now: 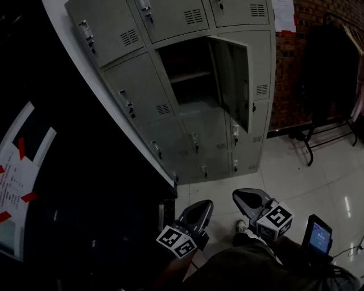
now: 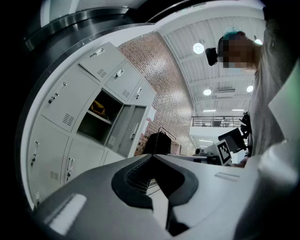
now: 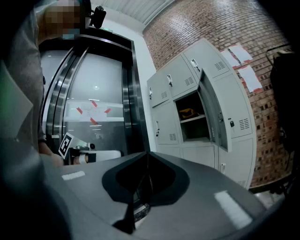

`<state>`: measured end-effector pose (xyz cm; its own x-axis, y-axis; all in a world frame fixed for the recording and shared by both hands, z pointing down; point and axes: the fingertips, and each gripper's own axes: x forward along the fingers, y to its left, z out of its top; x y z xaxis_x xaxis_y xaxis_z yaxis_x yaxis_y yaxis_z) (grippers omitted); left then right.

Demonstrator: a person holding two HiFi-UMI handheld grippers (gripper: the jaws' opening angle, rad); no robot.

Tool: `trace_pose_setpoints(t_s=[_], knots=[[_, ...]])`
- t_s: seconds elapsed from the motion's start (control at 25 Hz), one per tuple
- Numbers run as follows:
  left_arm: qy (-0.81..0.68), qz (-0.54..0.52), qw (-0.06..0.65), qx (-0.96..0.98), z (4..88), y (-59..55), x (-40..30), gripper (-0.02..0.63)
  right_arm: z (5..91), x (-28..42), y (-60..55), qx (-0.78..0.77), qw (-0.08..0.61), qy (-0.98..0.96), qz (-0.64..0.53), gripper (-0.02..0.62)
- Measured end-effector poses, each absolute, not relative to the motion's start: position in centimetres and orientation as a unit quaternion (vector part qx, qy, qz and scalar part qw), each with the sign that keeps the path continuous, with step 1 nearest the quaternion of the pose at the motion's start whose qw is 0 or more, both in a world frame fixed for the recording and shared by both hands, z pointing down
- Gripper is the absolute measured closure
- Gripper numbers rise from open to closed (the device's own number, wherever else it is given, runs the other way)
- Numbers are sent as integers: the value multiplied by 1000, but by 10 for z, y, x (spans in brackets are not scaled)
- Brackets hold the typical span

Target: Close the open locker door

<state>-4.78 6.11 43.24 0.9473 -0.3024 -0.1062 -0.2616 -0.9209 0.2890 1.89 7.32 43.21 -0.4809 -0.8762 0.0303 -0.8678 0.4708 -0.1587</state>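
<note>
A bank of grey lockers stands ahead against a brick wall. One middle locker is open, its door swung out to the right and its dark compartment showing a shelf. In both gripper views a yellow thing lies on that shelf beside the door. Both grippers are held low, near the person's body and well short of the lockers. My left gripper is shut and empty. My right gripper is shut on nothing too.
A dark glass wall with red-taped papers runs along the left. At the right, a rack with a dark garment stands on the glossy tiled floor. Papers hang on the brick wall. A small lit screen sits by the right gripper.
</note>
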Motion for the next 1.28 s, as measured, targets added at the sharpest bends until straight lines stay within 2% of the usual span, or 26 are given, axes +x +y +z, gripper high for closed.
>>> trace_pose_setpoints(t_s=[0.44,0.96,1.28], knots=[[-154,-80,119,978,411,-80,67,624,415,137,-66,-509,36,857,-65,584],[-127,-80,115,982,401,-150,105,624,402,169,-135,-529,47,846,-50,586],[-104,-85,124,983,405,-166,126,624,370,233,-141,-567,62,822,8,496]])
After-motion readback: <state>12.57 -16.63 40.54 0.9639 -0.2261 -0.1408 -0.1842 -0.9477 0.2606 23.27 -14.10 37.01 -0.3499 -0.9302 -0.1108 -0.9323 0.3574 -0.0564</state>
